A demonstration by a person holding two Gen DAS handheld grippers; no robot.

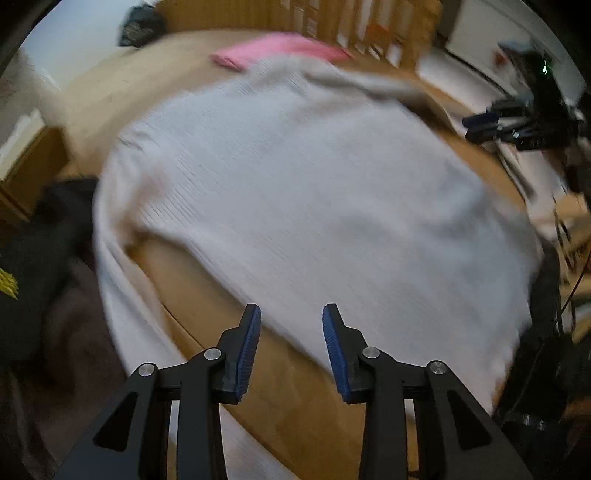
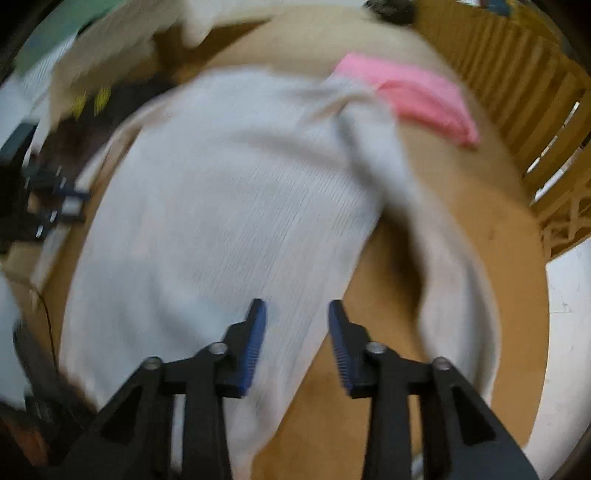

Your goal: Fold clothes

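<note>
Left wrist view: left tongs (image 1: pixel 291 319) stand wide, empty, above the near hem of the white sweater (image 1: pixel 295 177) spread on the brown counter (image 1: pixel 280 384).

Right wrist view: right tongs (image 2: pixel 297 315) wide, empty, over the sweater's lower edge; pink garment (image 2: pixel 424 99) lies beyond.

free: bare table (image 1: pixel 295 406) near edge | blocked: sweater (image 1: pixel 295 184), pink cloth (image 1: pixel 280 50) behind

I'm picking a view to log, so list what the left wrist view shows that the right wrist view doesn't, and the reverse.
Only the left wrist view: the open left gripper up close and a dark bundle at the far table edge.
Only the right wrist view: the open right gripper up close and a slatted wooden rail.
Both: the white sweater spread on the brown table and the folded pink cloth.
</note>
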